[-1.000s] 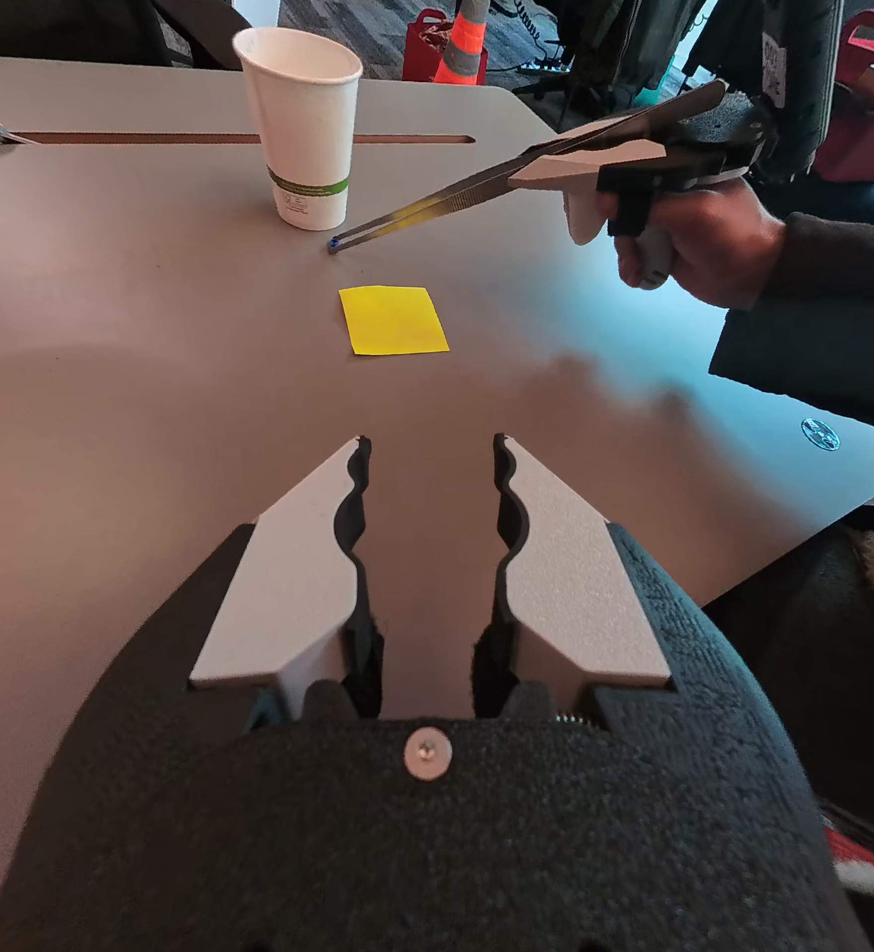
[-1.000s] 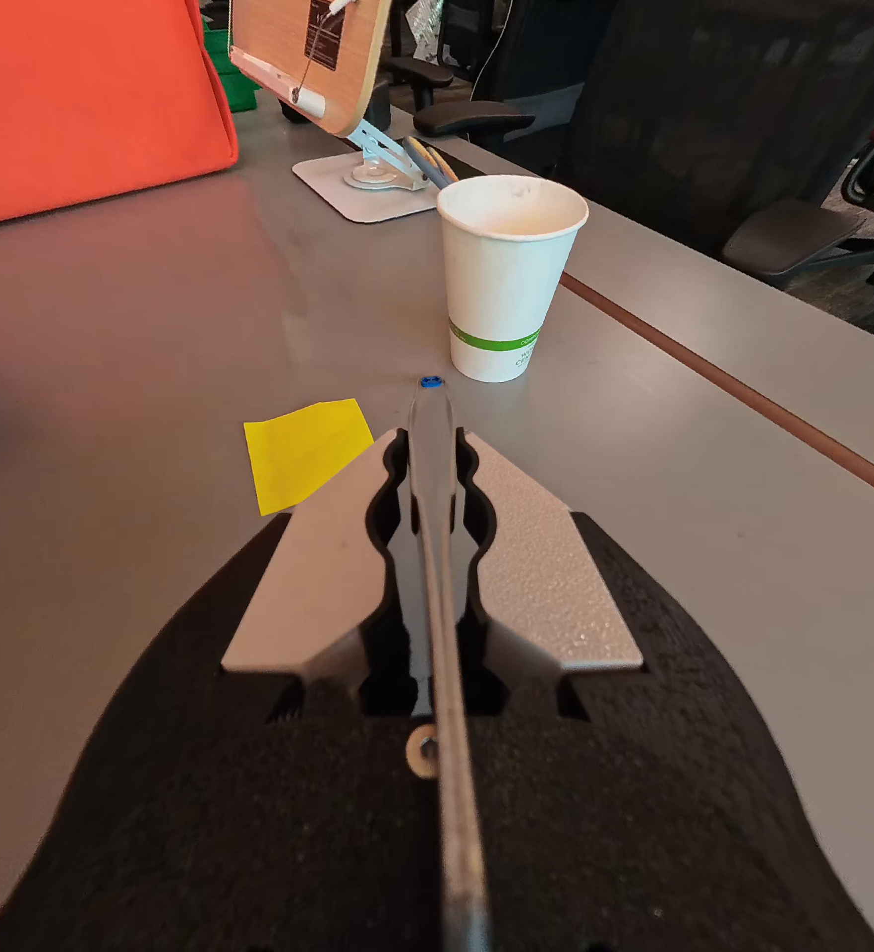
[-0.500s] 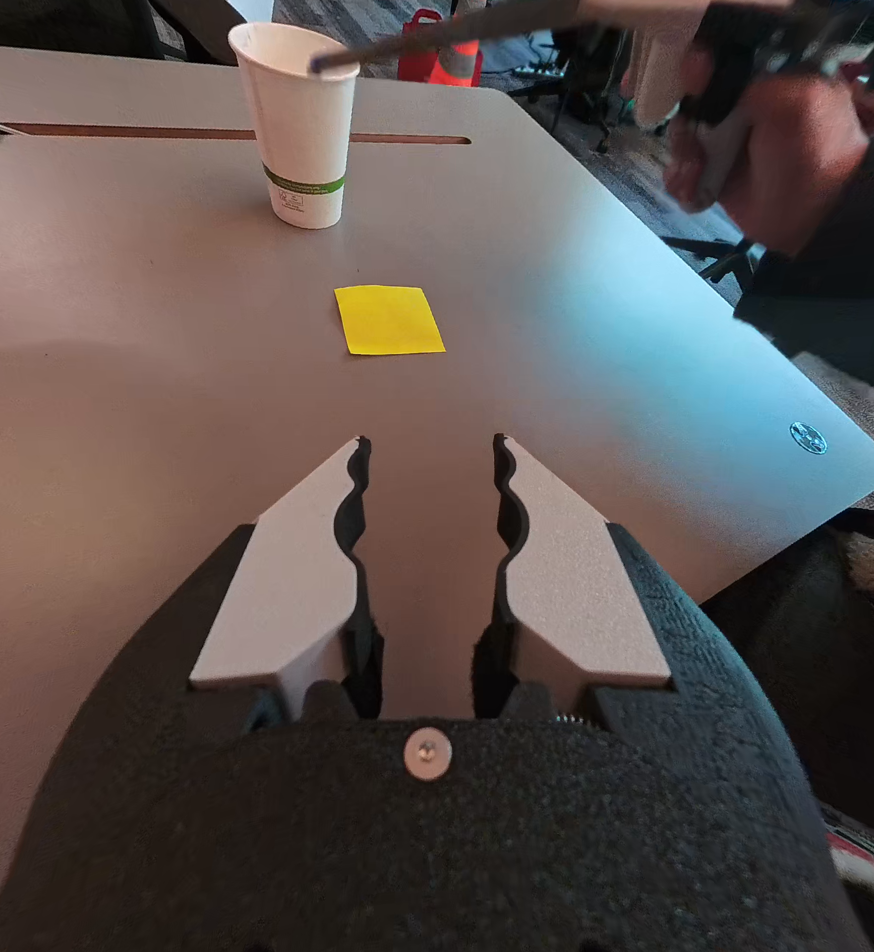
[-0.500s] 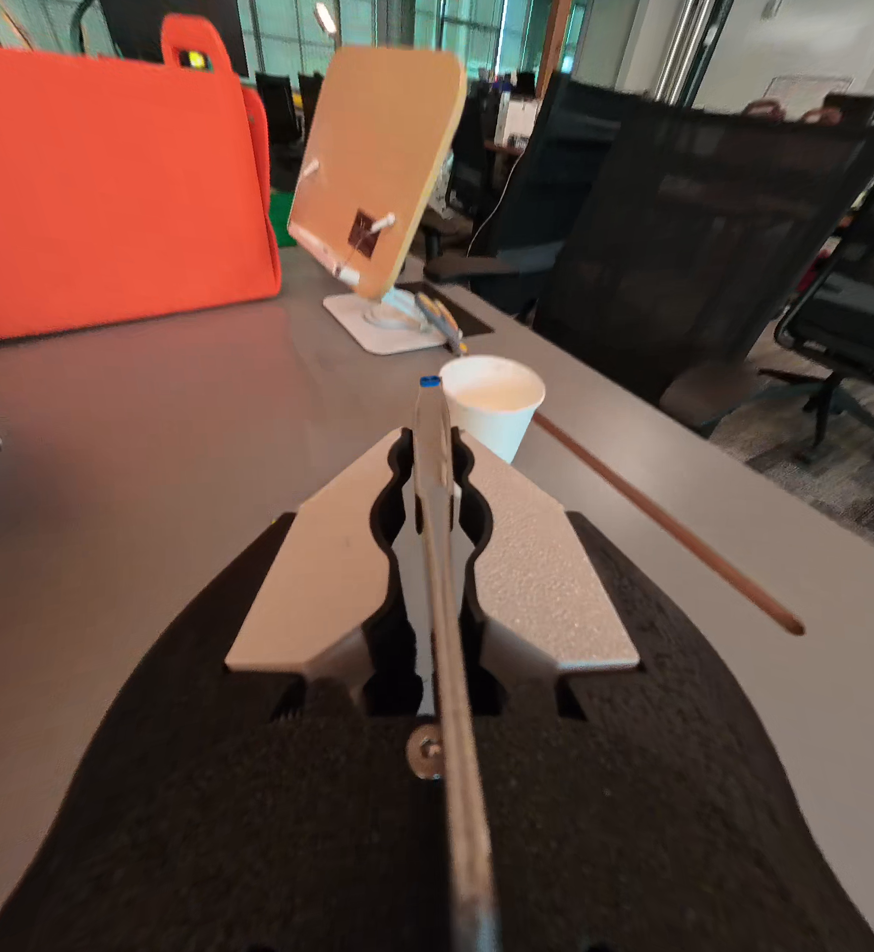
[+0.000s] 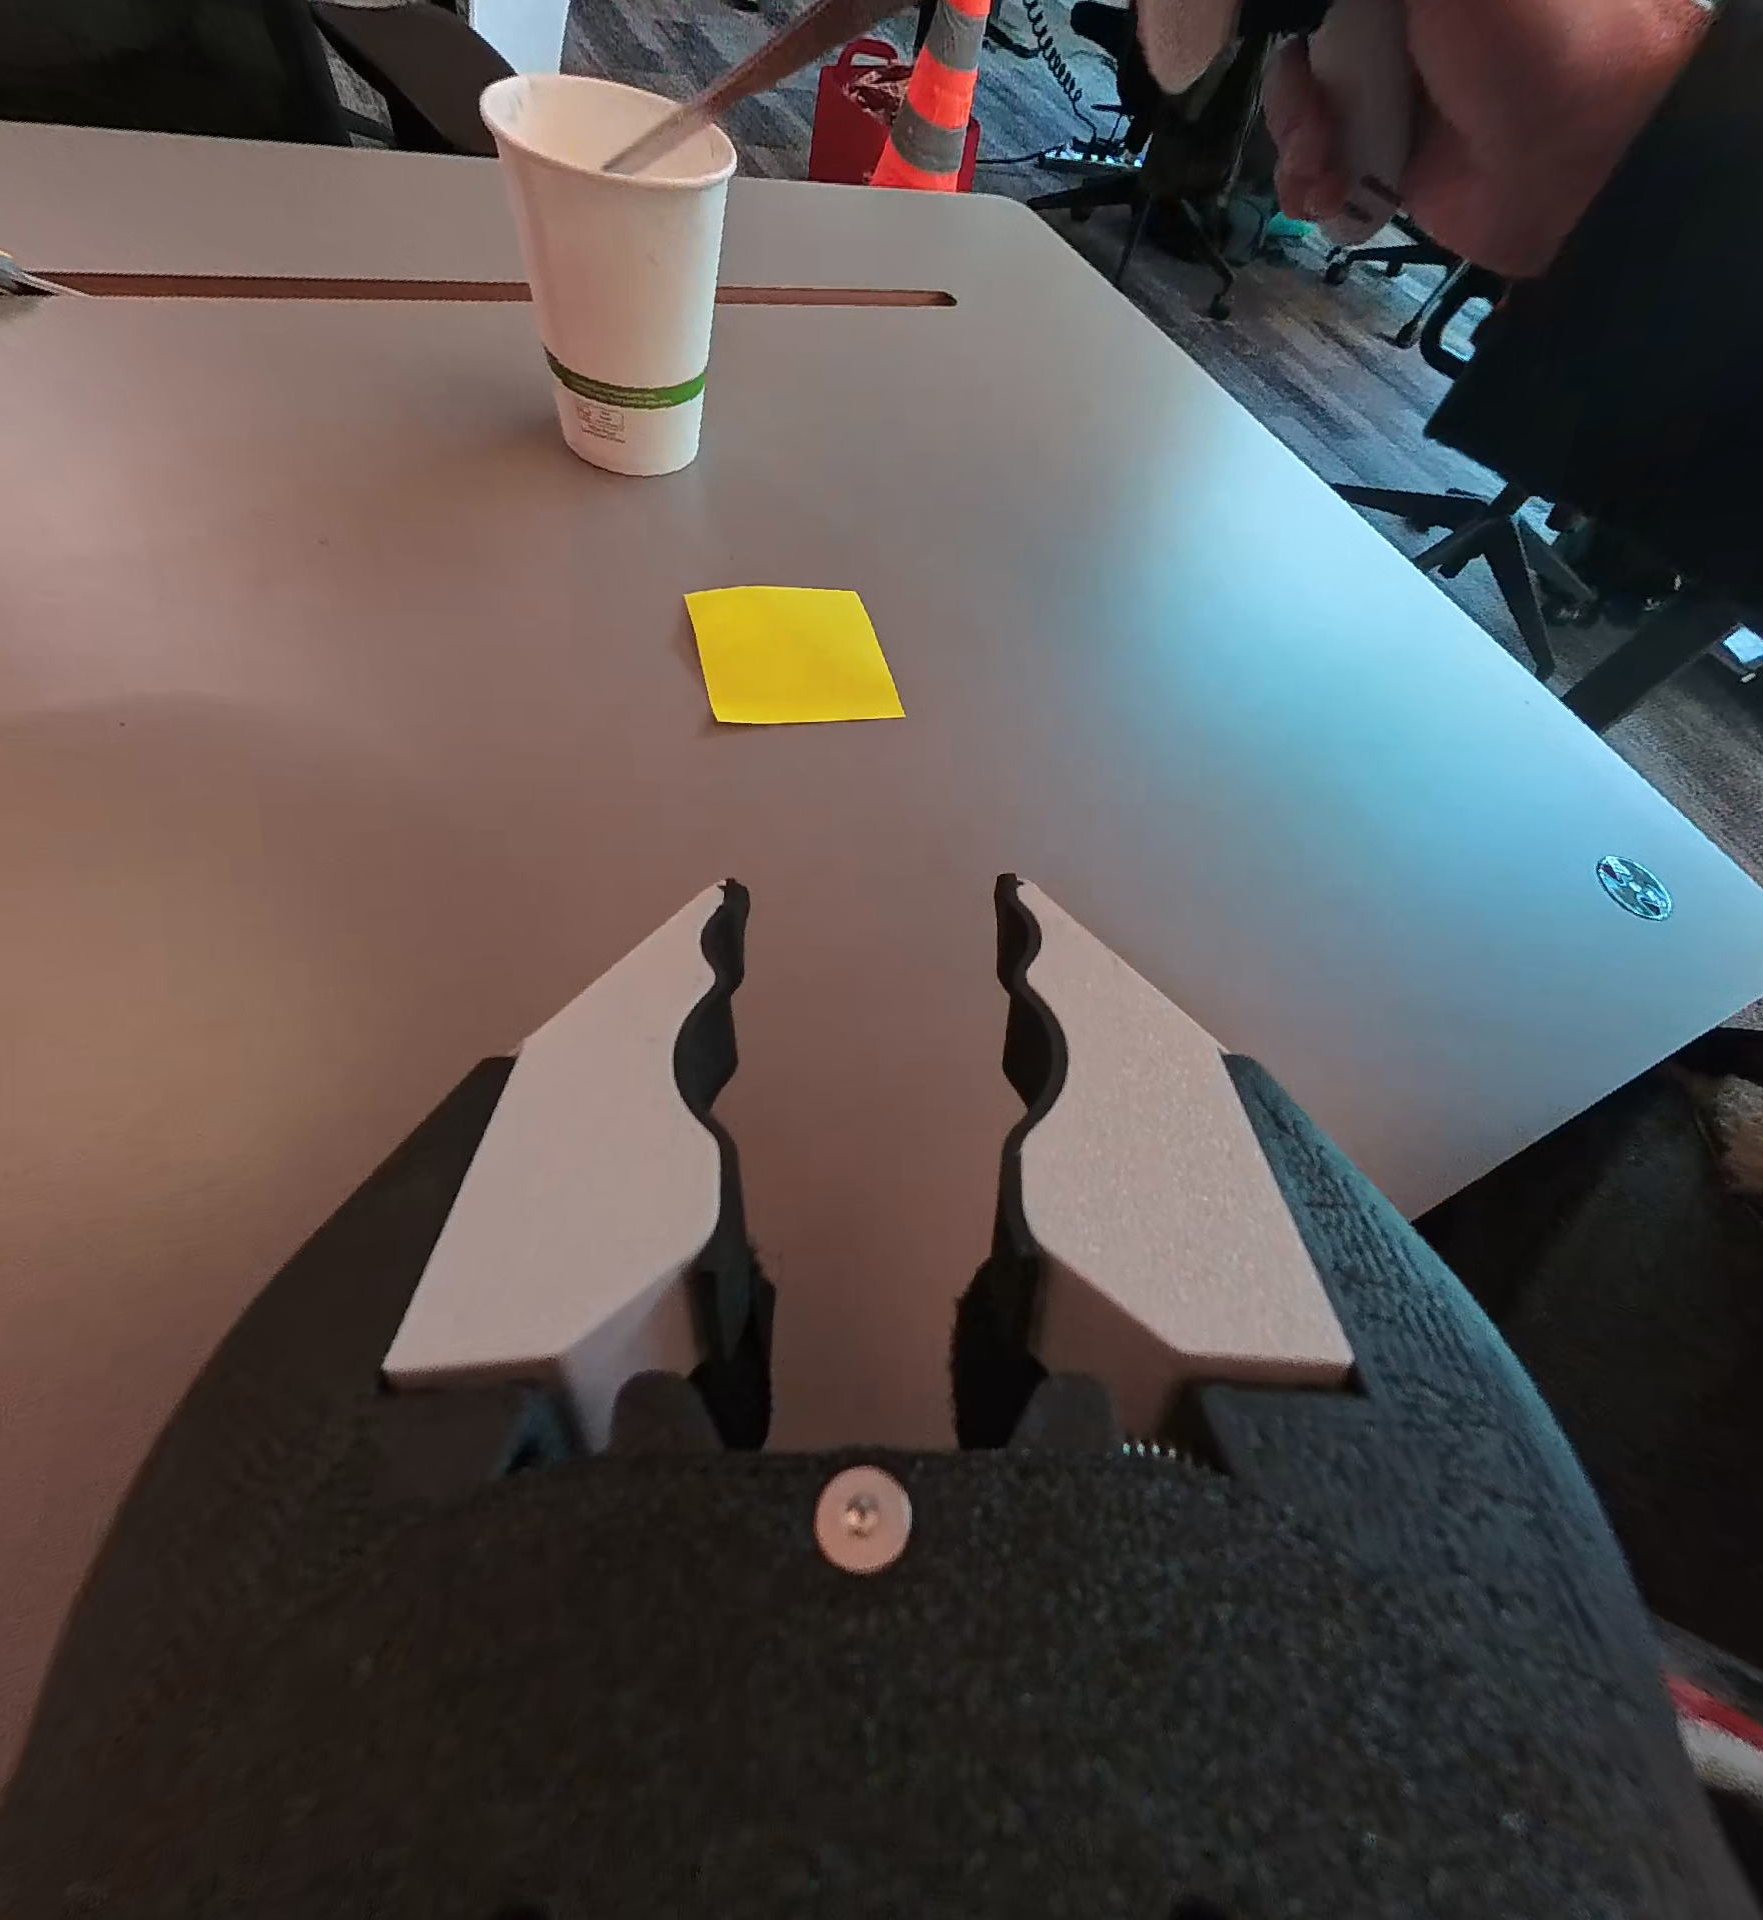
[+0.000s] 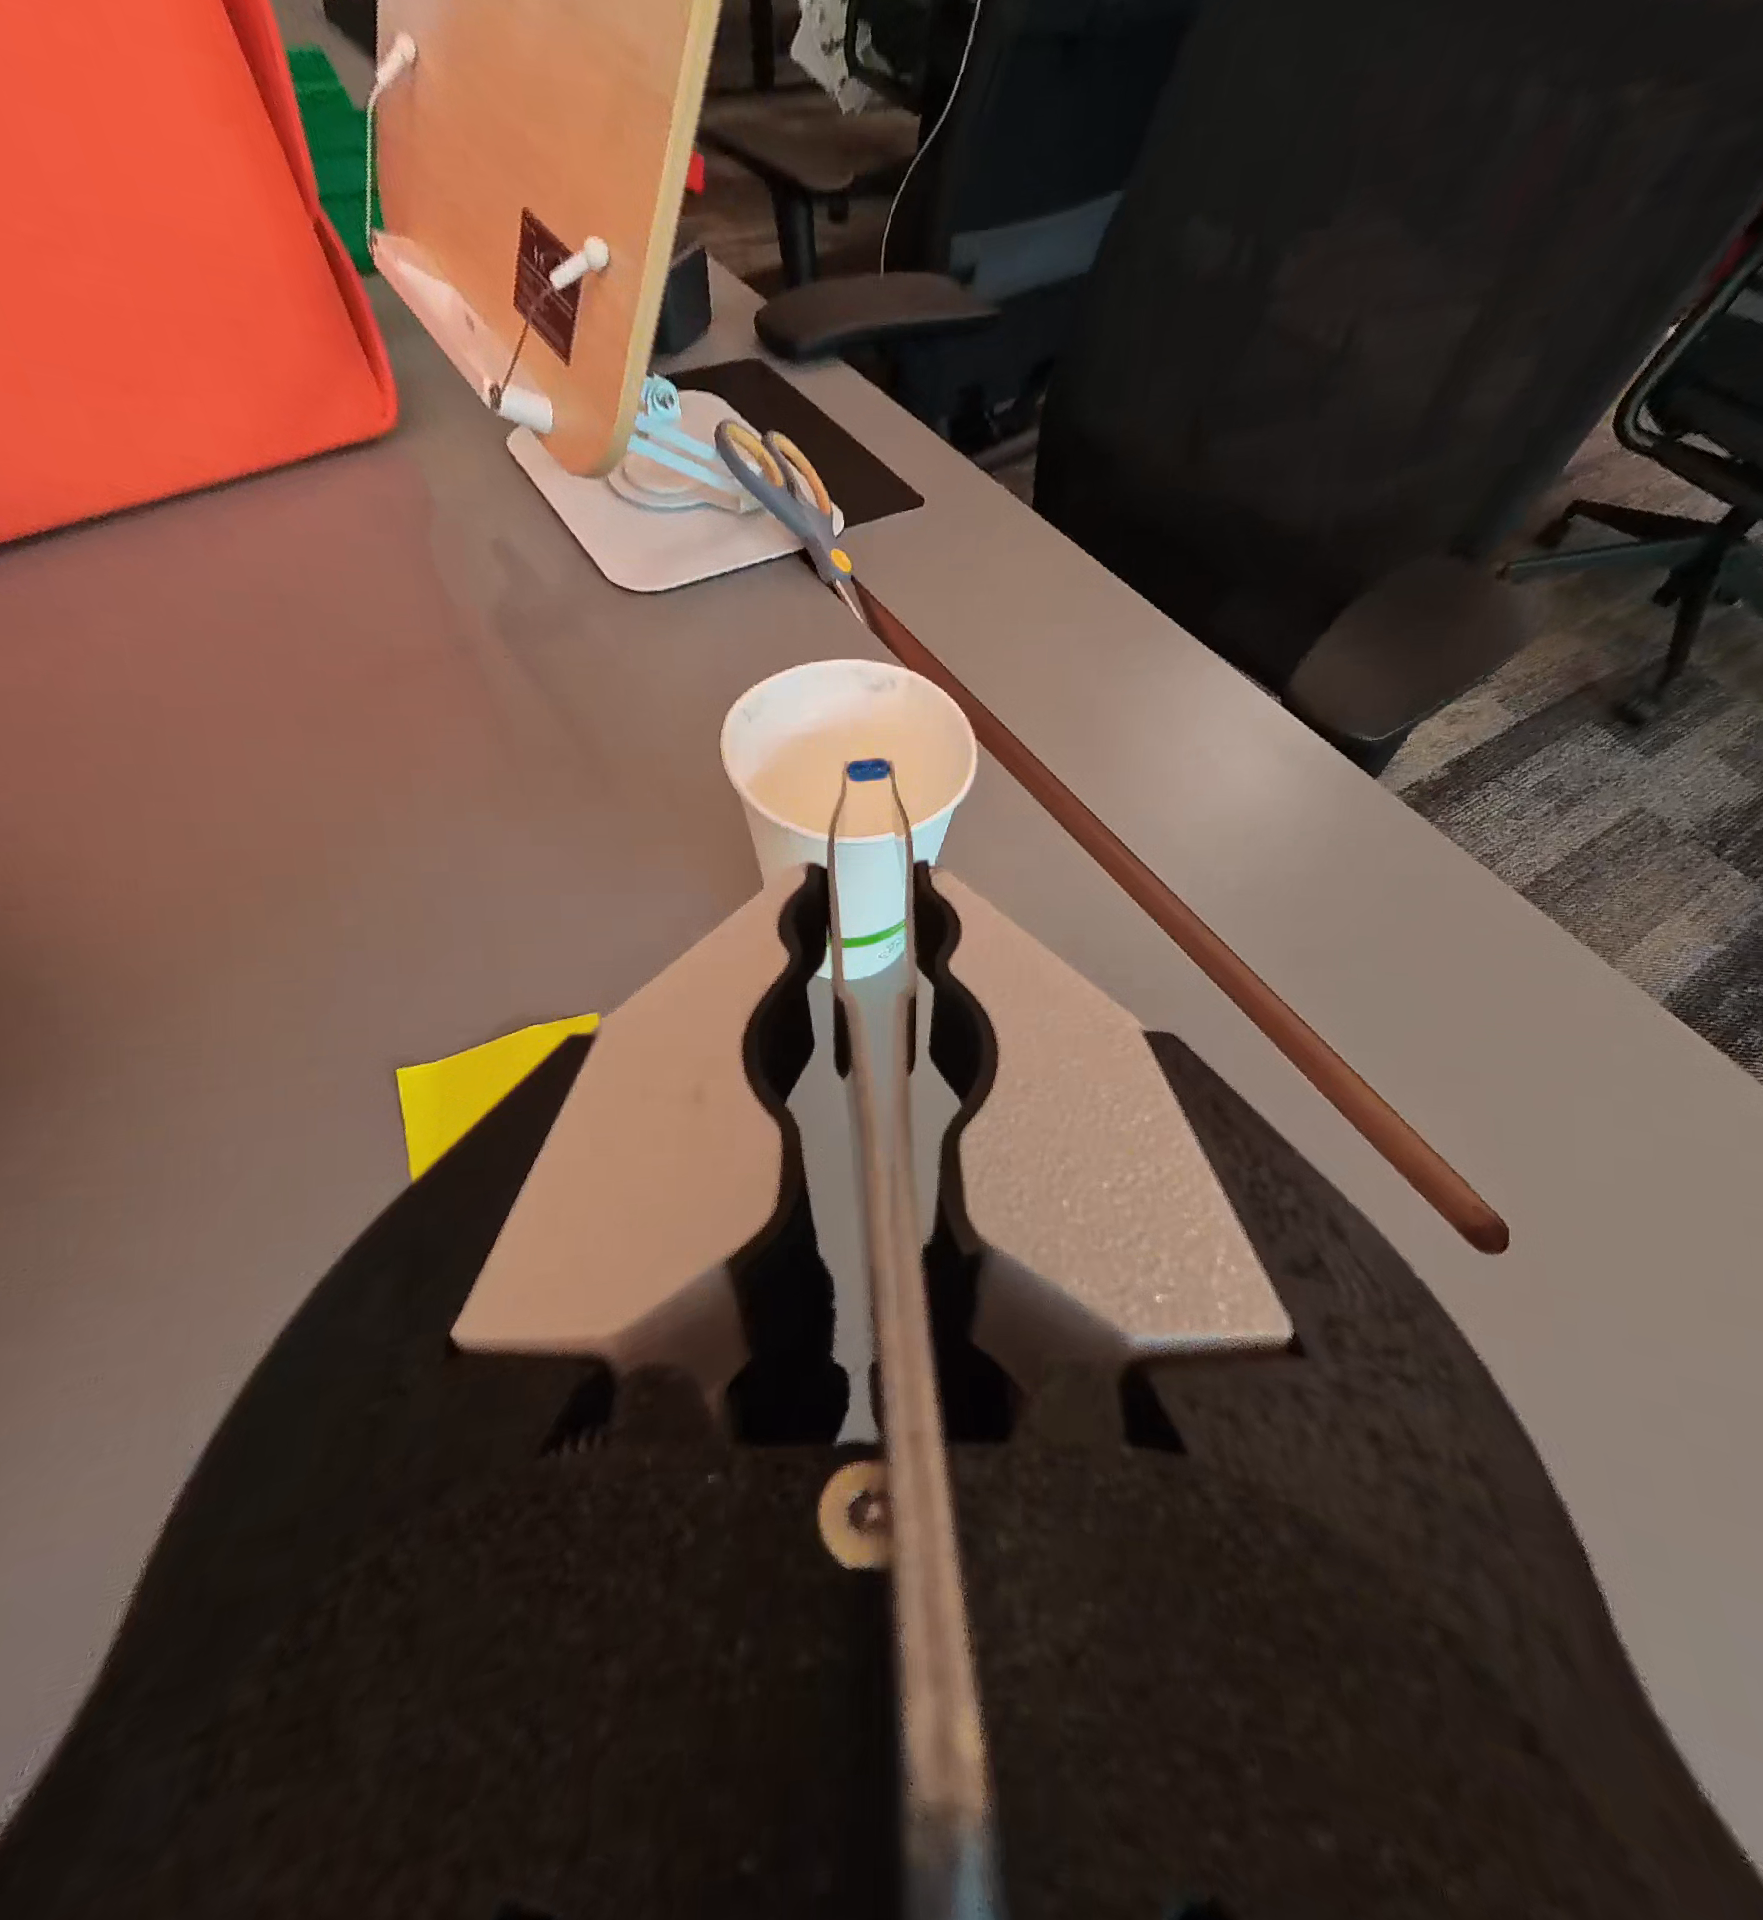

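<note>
Our left gripper [image 5: 864, 883] hangs low and level, its jaws spread with clear space between the grey fingers [image 5: 586, 1164], gripping nothing. Our right gripper [image 6: 866, 883] is raised and tipped downward, its jaws drawn in close. Seen from the left wrist view, our right hand [image 5: 1438, 125] is clenched round the handle, though the top edge crops it, so its grip is only partly visible.
</note>
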`<state>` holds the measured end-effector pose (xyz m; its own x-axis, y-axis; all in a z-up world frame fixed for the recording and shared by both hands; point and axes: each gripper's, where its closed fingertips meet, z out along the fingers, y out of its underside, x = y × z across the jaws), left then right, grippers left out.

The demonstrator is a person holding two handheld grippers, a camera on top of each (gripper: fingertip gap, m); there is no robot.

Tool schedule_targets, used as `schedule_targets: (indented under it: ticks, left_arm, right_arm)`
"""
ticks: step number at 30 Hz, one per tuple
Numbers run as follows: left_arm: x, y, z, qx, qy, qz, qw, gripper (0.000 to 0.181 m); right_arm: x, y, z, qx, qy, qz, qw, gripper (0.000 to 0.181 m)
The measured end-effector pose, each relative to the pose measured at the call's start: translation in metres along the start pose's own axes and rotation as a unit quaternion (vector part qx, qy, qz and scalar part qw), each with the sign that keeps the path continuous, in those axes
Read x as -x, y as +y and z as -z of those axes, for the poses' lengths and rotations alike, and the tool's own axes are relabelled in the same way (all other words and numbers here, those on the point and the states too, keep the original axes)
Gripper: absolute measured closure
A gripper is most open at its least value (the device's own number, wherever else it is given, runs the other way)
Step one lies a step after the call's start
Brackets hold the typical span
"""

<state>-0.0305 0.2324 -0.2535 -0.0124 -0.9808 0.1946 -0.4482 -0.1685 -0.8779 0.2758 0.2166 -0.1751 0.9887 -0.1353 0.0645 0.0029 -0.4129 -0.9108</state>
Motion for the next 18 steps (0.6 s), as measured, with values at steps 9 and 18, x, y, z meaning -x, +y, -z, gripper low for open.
schedule_targets:
  ticks: [9, 18]
  left_arm:
    - [0.0, 0.0, 0.0, 0.001, 0.002, 0.001, 1.0, 0.132]
    - [0.0, 0.0, 0.002, 0.001, 0.002, -0.001, 1.0, 0.132]
  right_arm:
    - [-0.003, 0.003, -0.006, 0.017, 0.009, -0.003, 1.0, 0.165]
    - [0.014, -0.021, 0.029, -0.052, -0.014, 0.015, 0.998, 0.165]
